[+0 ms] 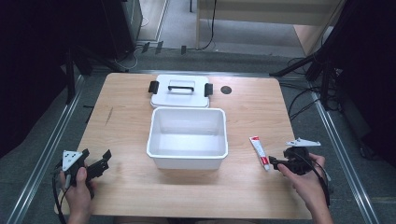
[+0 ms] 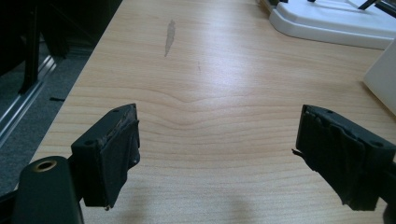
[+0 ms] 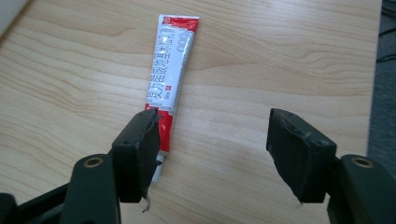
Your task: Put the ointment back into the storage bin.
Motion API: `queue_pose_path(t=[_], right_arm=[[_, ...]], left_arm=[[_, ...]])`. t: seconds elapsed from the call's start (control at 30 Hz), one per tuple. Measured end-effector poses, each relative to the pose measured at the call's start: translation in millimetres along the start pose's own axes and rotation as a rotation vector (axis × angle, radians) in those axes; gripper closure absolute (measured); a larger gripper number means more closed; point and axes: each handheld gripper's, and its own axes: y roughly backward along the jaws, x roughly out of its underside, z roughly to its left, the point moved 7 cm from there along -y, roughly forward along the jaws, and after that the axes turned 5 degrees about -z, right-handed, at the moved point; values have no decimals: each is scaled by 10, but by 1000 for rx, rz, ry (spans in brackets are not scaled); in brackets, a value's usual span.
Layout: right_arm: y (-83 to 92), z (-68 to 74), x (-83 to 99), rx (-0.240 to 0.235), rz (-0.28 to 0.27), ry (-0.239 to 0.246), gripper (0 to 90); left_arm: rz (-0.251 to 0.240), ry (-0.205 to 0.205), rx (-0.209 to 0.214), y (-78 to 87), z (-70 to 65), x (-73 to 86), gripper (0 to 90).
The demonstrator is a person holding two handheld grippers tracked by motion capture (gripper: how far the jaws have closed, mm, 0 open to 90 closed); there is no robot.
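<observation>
A red-and-white tube (image 1: 258,151) lies flat on the wooden table, right of a white open bin (image 1: 187,158). My right gripper (image 1: 273,162) sits just behind the tube's near end, open. In the right gripper view the tube (image 3: 172,70) runs away from me and its near end passes under the left jaw; my right gripper (image 3: 212,119) has only bare wood between its jaws. My left gripper (image 1: 98,157) rests near the table's front left, open, with nothing between its jaws (image 2: 217,112).
The bin's white lid (image 1: 180,95) with a black handle and clips lies flat behind the bin; its edge (image 2: 336,21) appears in the left gripper view, with the bin's corner (image 2: 383,74) at right. A dark round spot (image 1: 226,90) marks the table's far side.
</observation>
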Motion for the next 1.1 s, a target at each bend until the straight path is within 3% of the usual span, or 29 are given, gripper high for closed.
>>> queue_pose_path(t=[0.13,0.23,0.27,0.3,0.4,0.47,0.5,0.7,0.73,0.77,0.87,0.93,1.1], right_arm=[[12,26,-112,-4,67,16,372],[-12,72,-164,-22,150,43,413],[-12,72,-164,-22,150,43,413],[-36,105,-196,-41,208,47,441],[-80,139,-257,-55,276,35,450],[-96,145,-271,-53,304,37,449],[-131,169,-298,-51,355,43,452],[-233,268,-345,-39,481,50,452],[-233,268,-345,-39,481,50,452],[-285,273,-342,-11,526,35,472],[-321,273,-339,-23,541,29,524],[-357,322,-333,-36,560,-16,559],[-396,319,-307,-4,588,-4,604]], left_arm=[[-1,4,0,0,0,-1,141],[-2,6,0,-1,1,-1,142],[-2,6,0,-1,1,-1,142],[-2,7,0,-2,1,-1,142],[-3,8,2,-3,1,-2,142],[-2,9,2,-2,1,-1,142],[-3,10,2,-3,1,-1,142],[-1,11,2,-4,1,-1,142],[-1,11,2,-4,1,-1,142],[-2,11,3,-4,1,-1,142],[-2,14,5,-4,2,-1,142],[-1,15,5,-4,4,-1,142],[3,15,5,-4,6,1,142]])
